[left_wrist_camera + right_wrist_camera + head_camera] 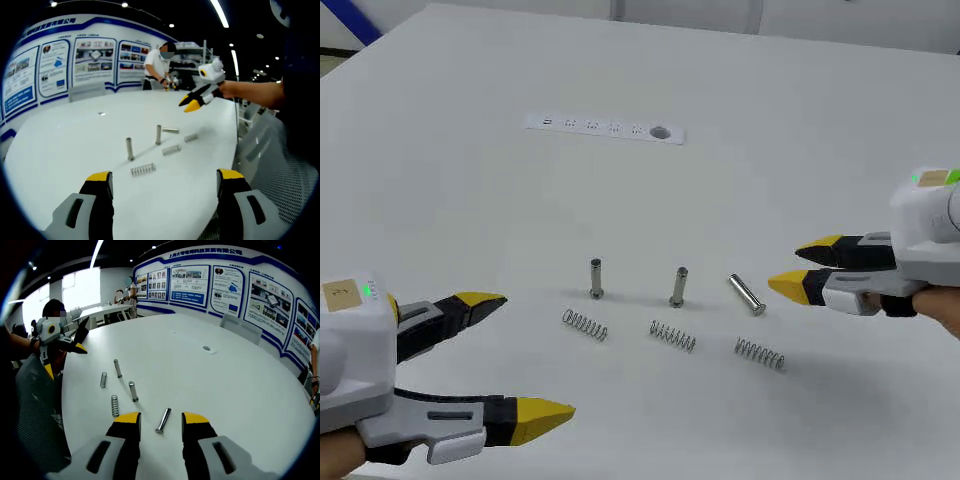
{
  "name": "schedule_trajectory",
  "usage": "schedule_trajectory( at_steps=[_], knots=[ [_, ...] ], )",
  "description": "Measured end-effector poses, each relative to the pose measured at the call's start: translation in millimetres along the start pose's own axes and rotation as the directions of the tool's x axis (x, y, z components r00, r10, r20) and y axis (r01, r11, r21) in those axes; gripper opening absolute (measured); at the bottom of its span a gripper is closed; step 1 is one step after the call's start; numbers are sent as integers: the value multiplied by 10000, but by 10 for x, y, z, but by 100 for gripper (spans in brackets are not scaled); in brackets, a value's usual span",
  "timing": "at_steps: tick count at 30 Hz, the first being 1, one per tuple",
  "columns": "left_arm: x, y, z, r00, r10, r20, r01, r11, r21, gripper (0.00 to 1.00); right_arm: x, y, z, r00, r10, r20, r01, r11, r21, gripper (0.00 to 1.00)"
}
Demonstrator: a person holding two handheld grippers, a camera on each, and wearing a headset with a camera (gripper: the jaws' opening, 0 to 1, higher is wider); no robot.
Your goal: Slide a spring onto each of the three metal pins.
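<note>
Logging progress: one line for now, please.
three steel coil springs loose | two metal pins upright, one lying | left gripper, right gripper open, empty

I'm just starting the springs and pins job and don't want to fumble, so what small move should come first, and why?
Probably ease the right gripper forward and close it on the fallen pin. It lies on its side just ahead of that gripper's open jaws, while the left pin and middle pin stand upright.

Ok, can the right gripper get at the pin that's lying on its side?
Probably yes. The right gripper is open, and the lying pin rests just ahead of its jaw tips with nothing between them.
</note>
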State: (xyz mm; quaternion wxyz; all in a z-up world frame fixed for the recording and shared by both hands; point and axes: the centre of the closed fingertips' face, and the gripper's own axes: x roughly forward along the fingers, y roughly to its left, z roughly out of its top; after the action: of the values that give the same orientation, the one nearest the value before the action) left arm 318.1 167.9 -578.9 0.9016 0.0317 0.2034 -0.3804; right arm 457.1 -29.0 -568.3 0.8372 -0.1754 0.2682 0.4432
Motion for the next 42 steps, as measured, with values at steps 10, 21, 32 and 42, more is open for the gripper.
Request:
schedule_trajectory(
  at_steps=[10, 21, 32, 42],
  knots=[
    [14, -32, 5, 9999, -167, -7, 167, 9999, 17, 86, 212, -77, 33, 9981, -204, -578, 206, 9998, 21, 30],
    [19, -51, 4, 9995, -307, -7, 307, 9995, 14, 85, 531, -84, -101, 9857, -388, -1642, 428, 9989, 208, 23],
    [10, -40, -9, 9997, -262, -14, 262, 9996, -74, 85, 701, -86, -264, 9665, -499, -2518, 626, 9971, 427, 17],
    [9, -32, -18, 9997, -227, -33, 227, 9996, -167, 84, 818, -110, -351, 9548, -476, -2935, 687, 9957, 619, 15]
  ],
)
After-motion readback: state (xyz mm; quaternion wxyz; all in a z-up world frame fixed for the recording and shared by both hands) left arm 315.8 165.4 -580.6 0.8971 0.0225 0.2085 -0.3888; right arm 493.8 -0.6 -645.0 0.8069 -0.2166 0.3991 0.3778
